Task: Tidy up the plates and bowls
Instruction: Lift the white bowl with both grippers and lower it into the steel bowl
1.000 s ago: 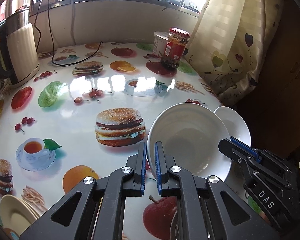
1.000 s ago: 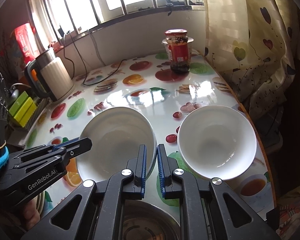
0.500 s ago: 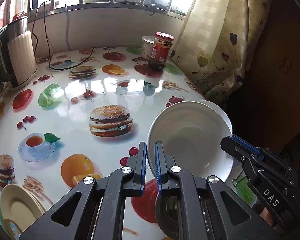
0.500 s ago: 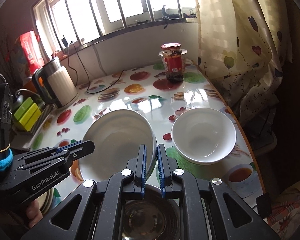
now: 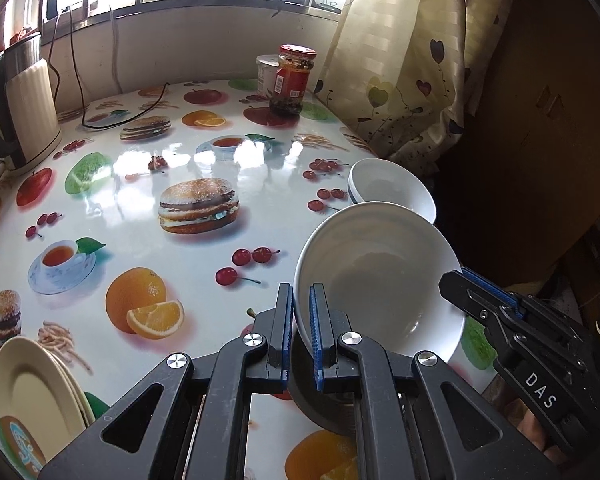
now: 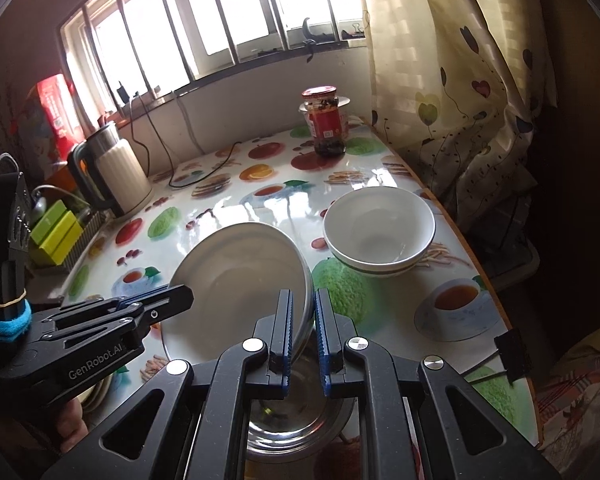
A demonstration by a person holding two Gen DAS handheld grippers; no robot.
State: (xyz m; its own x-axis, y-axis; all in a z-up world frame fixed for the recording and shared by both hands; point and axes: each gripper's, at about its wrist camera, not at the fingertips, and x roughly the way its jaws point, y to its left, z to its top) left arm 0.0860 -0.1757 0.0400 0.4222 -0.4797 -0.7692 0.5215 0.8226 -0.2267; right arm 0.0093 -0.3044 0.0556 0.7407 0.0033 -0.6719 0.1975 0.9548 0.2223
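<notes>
Both jaws grip opposite rims of your tilted white bowl (image 5: 376, 280), left gripper (image 5: 300, 332) and right gripper (image 6: 302, 334) clamped, holding it lower centre above a steel bowl (image 6: 296, 420); next, probably level it and nest it inside.

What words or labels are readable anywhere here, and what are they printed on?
"DAS": white letters on the black right gripper, seen in the left wrist view.
"GenRobot.AI": on the black left gripper, seen in the right wrist view.
Red label on the red-lidded glass jar: print too small to read.
Red box by the window: print blurred.
</notes>
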